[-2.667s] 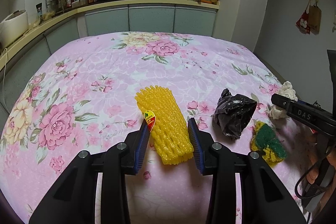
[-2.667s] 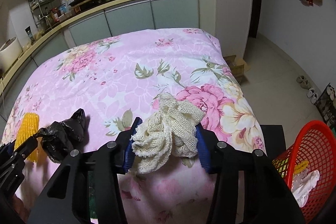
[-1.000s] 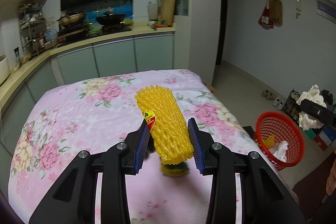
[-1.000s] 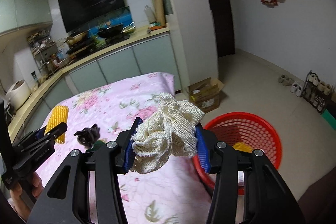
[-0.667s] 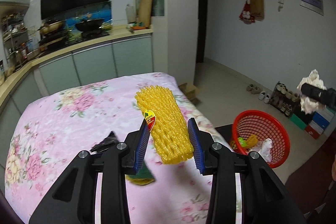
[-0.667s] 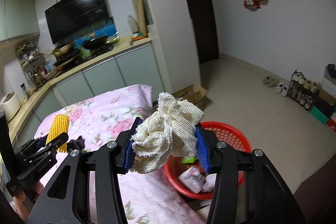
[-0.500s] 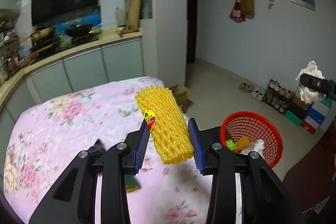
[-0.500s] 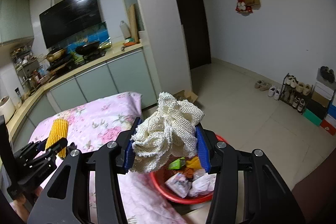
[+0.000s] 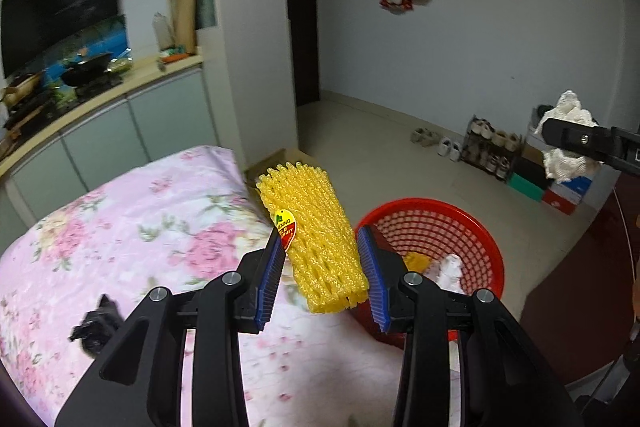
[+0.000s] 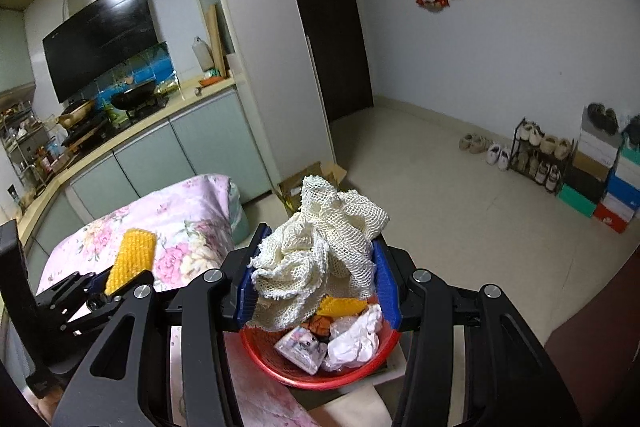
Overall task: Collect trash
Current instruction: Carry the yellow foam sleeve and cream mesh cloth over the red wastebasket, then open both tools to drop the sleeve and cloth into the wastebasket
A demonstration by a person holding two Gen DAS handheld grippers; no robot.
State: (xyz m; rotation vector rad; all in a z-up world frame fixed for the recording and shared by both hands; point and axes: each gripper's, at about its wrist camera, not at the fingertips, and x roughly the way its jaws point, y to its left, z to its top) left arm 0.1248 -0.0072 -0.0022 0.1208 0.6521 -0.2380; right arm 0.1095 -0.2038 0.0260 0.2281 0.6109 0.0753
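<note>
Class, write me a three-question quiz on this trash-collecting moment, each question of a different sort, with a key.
1. True or false: the left tongs hold the yellow foam net.
2. Multiple choice: the right tongs hold the white mesh over
A. the flowered cloth
B. the red basket
C. the shoe rack
3. Fill in: one piece of trash lying on the cloth is the black ____.

Key: 1 true; 2 B; 3 bag.
</note>
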